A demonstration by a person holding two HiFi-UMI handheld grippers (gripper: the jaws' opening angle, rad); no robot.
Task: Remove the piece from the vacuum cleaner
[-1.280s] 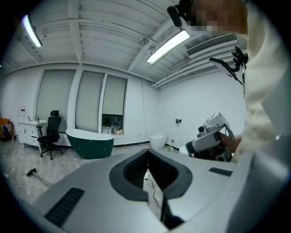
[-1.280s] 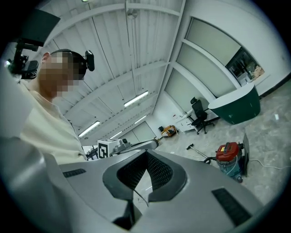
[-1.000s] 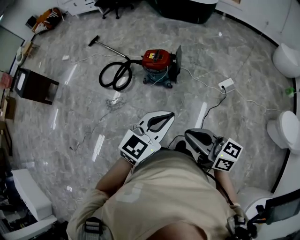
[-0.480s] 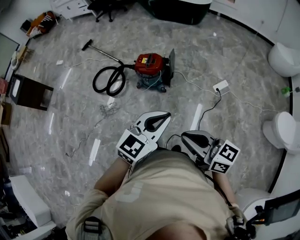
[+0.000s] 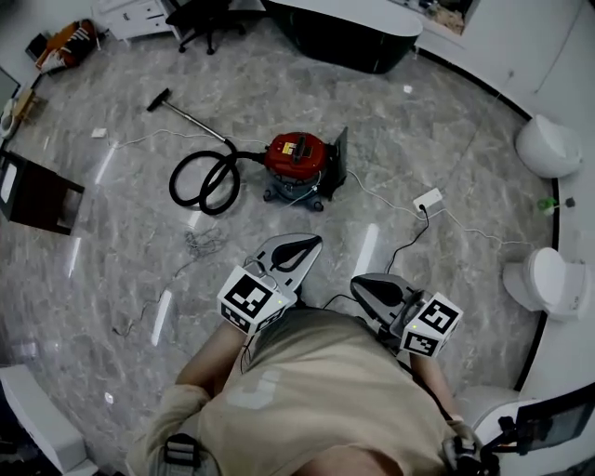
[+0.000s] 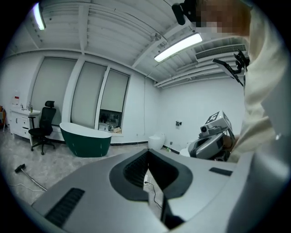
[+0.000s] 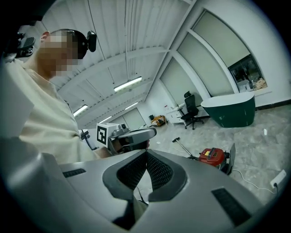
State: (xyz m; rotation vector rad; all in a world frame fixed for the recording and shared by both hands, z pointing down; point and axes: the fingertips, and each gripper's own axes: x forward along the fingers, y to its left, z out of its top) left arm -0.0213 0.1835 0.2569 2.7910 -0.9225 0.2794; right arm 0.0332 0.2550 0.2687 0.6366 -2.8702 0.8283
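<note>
The red canister vacuum cleaner [image 5: 297, 156] stands on the marble floor ahead of me, and it also shows at the right of the right gripper view [image 7: 213, 156]. Its black hose [image 5: 203, 182] lies coiled to its left. A thin wand [image 5: 191, 119] runs from the hose to a floor head [image 5: 156, 99]. My left gripper [image 5: 314, 242] [image 6: 148, 151] and right gripper [image 5: 358, 282] [image 7: 146, 152] are held close to my body, well short of the vacuum. Both are shut with nothing in them.
A white power strip [image 5: 428, 199] with trailing cables lies right of the vacuum. A dark green bathtub [image 5: 344, 33] and an office chair [image 5: 200, 14] stand at the back. White toilets [image 5: 547, 144] line the right wall, and a dark box [image 5: 37, 191] sits far left.
The vacuum, hose and power strip have slid lower and nearer in the head view as I walk toward them. Both grippers came along, still shut and empty.
</note>
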